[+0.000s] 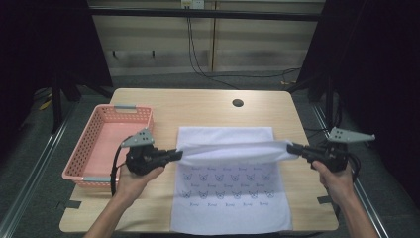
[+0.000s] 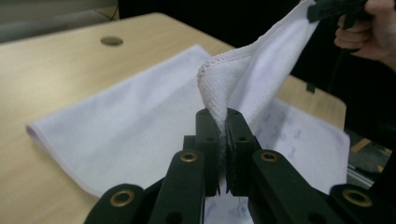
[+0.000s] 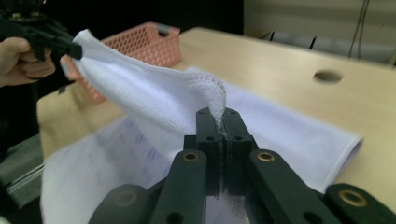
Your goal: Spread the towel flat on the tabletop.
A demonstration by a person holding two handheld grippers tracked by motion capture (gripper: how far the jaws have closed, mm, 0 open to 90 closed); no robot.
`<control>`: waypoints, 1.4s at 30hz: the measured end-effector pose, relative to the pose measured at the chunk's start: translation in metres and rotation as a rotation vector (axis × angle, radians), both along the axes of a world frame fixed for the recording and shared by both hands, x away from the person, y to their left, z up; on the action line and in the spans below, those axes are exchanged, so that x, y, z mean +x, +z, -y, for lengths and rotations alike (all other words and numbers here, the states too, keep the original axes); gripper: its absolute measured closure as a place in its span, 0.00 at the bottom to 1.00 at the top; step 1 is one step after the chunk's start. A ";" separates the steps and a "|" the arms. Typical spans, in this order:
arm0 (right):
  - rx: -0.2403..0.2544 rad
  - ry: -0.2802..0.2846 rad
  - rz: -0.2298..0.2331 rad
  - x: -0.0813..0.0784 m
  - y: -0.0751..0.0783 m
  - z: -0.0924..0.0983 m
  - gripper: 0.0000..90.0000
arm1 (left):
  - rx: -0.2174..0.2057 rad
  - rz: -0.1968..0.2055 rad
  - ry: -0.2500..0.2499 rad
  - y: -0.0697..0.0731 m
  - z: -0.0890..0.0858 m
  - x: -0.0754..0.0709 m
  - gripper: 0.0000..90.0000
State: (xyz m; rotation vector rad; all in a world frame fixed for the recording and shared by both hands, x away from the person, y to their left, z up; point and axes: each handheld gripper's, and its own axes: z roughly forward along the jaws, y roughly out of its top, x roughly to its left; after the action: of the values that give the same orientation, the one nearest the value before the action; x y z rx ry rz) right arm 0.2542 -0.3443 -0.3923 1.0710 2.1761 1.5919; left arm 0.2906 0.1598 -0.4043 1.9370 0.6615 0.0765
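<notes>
With my left jaws (image 1: 177,154) and right jaws (image 1: 292,148) each clamped on a towel (image 1: 233,198) corner lifted over the surface (image 1: 198,106), uneven pulling may slip one corner, skewing the fold.

You have a white terry cloth towel (image 1: 233,148) whose spread lower half carries rows of small dark butterfly-like prints. Your two-jaw grippers are black with grey top plates. The perforated plastic basket (image 1: 94,148) is salmon pink, and the wooden table (image 1: 198,106) is pale beige.
</notes>
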 end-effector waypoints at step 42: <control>-0.146 0.164 -0.216 -0.047 -0.072 -0.030 0.58 | 0.178 -0.133 -0.199 -0.083 0.030 -0.017 0.82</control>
State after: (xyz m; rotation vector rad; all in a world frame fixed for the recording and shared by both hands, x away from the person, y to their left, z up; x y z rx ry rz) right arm 0.2073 -0.3141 -0.4641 1.0888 2.5381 1.4094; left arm 0.2732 0.1300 -0.4876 2.1843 0.5602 -0.1228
